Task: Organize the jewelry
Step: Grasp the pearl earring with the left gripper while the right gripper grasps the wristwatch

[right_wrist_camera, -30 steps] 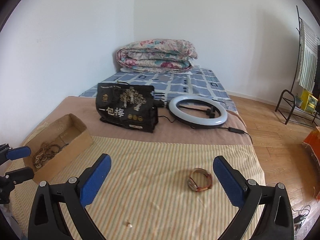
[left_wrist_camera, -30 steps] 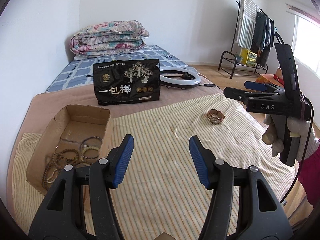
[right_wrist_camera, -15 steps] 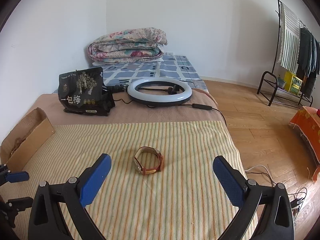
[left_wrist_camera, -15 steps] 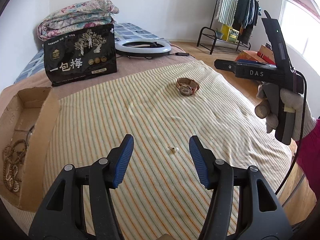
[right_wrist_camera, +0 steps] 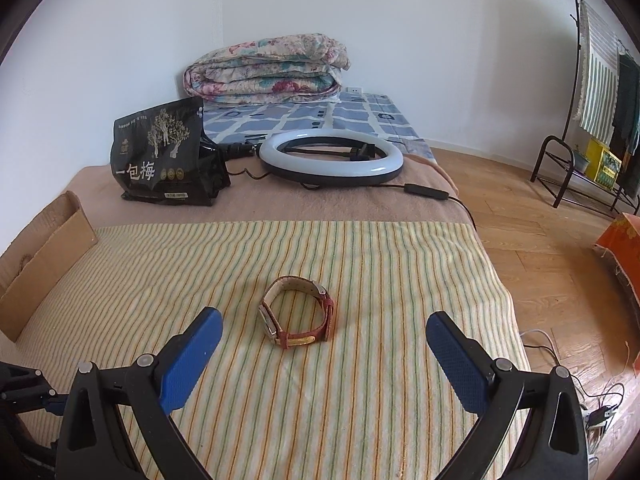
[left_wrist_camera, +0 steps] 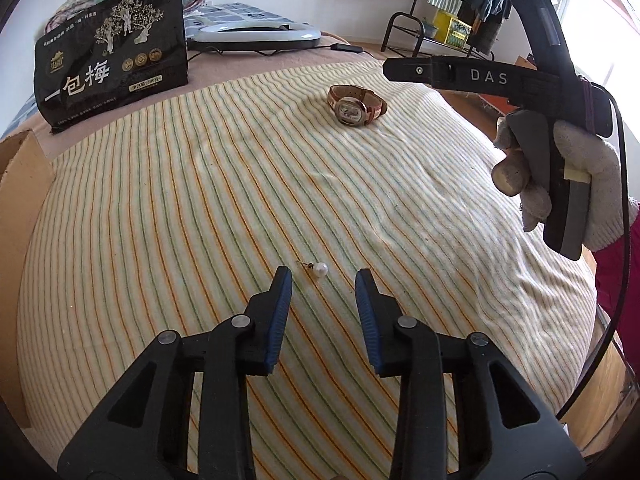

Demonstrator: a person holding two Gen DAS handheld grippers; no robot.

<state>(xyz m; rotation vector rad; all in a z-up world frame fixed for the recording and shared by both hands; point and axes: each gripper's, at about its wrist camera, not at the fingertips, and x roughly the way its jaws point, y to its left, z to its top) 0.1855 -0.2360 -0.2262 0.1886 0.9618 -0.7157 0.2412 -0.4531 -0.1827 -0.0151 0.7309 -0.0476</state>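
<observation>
Striped cloth [left_wrist_camera: 224, 208] bare betw. pearl earring [left_wrist_camera: 320, 269] and watch [left_wrist_camera: 356, 101], free passage there. Cardboard box [left_wrist_camera: 18, 200] walls my left edge; snack bag [left_wrist_camera: 112, 52], ring light [right_wrist_camera: 331, 158] block far side.

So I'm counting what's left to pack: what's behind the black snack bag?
Behind the black snack bag a black plug and cable lead to the ring light; farther back lies the folded quilt. Anything directly behind the bag is hidden.

Cardboard box [left_wrist_camera: 18, 240] cut off at the left edge; interior hidden. Pearl earring [left_wrist_camera: 319, 269]: metal fitting too small to resolve.
</observation>
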